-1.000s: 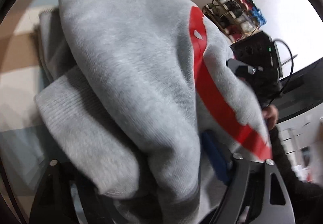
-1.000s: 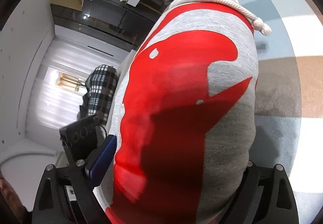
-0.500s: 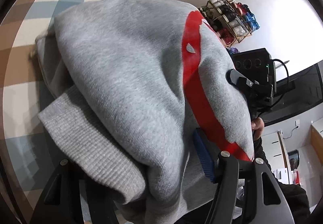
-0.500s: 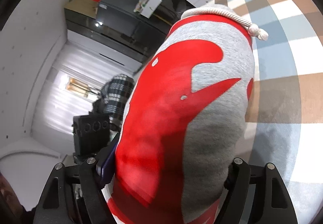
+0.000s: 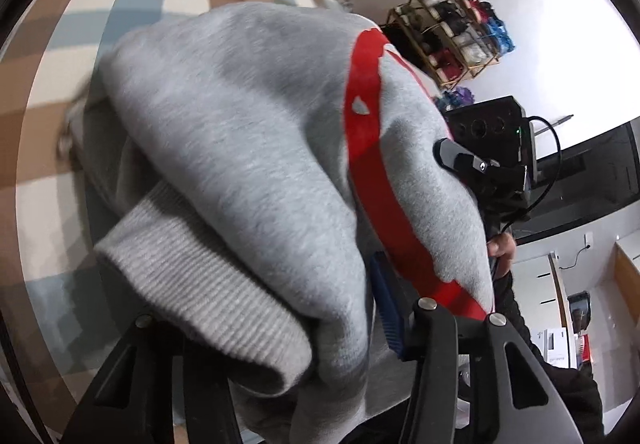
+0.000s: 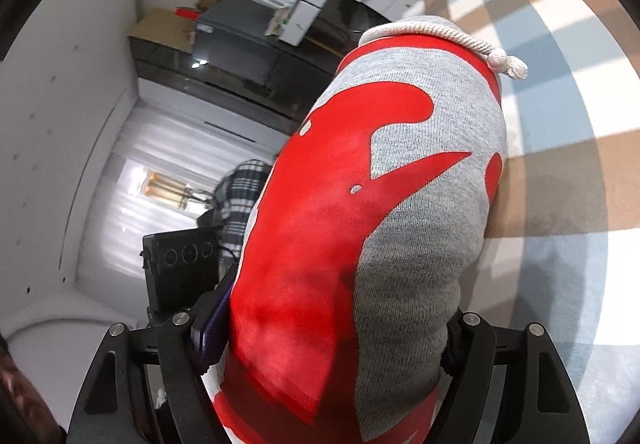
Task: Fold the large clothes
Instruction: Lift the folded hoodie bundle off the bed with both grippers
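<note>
A folded grey hoodie (image 5: 240, 123) with a red print hangs bundled between both grippers, above the checked surface. My left gripper (image 5: 272, 316) has its jaws closing on the hoodie's thick end. Its blue pad (image 5: 384, 308) presses the fabric, and the ribbed hem (image 5: 200, 284) drapes over and hides the other finger. My right gripper (image 6: 332, 332) is shut on the hoodie (image 6: 420, 203) from the opposite side, with the red print facing the camera. A white drawstring knot (image 6: 504, 65) lies over the top fold. The right gripper (image 5: 472, 163) and a hand (image 5: 502, 248) show behind the bundle.
A brown, blue and white checked surface (image 5: 80, 23) lies under the bundle and runs along the right (image 6: 560, 123). A shelf of bags (image 5: 452, 31) stands by the white wall. Dark cabinets (image 6: 240, 39) and plaid cloth (image 6: 240, 187) lie beyond.
The left jaws have drawn closer together on the hoodie. The bundle has lifted a little off the checked surface, and more of the room shows behind it in both views.
</note>
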Demonstrator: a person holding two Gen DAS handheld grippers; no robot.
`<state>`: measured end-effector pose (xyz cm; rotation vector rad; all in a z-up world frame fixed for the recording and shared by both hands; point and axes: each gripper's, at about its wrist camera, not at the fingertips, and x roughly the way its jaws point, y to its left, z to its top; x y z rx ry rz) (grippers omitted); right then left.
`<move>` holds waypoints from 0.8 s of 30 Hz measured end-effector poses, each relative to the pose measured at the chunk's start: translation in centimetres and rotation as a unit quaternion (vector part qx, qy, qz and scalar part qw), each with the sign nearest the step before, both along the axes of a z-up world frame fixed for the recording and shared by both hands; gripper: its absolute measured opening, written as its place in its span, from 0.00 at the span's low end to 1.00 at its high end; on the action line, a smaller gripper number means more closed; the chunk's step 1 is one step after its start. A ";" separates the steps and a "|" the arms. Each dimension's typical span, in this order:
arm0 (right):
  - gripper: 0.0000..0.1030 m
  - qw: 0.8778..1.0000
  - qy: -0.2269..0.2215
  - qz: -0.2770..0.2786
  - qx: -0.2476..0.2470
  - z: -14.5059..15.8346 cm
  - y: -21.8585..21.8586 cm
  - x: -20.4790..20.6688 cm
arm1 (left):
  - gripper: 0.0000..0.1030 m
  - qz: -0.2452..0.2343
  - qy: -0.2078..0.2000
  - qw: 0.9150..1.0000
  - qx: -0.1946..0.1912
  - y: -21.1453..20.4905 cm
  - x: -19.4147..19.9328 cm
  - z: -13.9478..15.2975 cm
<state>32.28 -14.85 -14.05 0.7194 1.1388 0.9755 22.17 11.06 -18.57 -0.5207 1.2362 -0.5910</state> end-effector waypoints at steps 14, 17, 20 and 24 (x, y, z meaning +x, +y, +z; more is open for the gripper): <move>0.87 0.997 0.060 0.014 -0.040 -3.5 0.3 0.9 | 0.50 -0.034 0.081 0.995 -0.054 1.6 3.2 -4.7; 0.81 0.997 0.062 0.016 -0.032 -3.4 0.1 0.9 | 0.41 -0.036 0.069 0.996 -0.049 1.6 3.3 -3.2; 0.73 0.998 0.059 0.005 0.000 -2.6 -0.8 0.6 | 0.34 -0.043 0.058 0.996 -0.061 2.1 3.1 -1.7; 0.72 0.998 0.041 -0.004 0.040 -0.9 -1.2 -0.2 | 0.34 -0.060 0.031 0.996 -0.058 2.4 2.9 1.1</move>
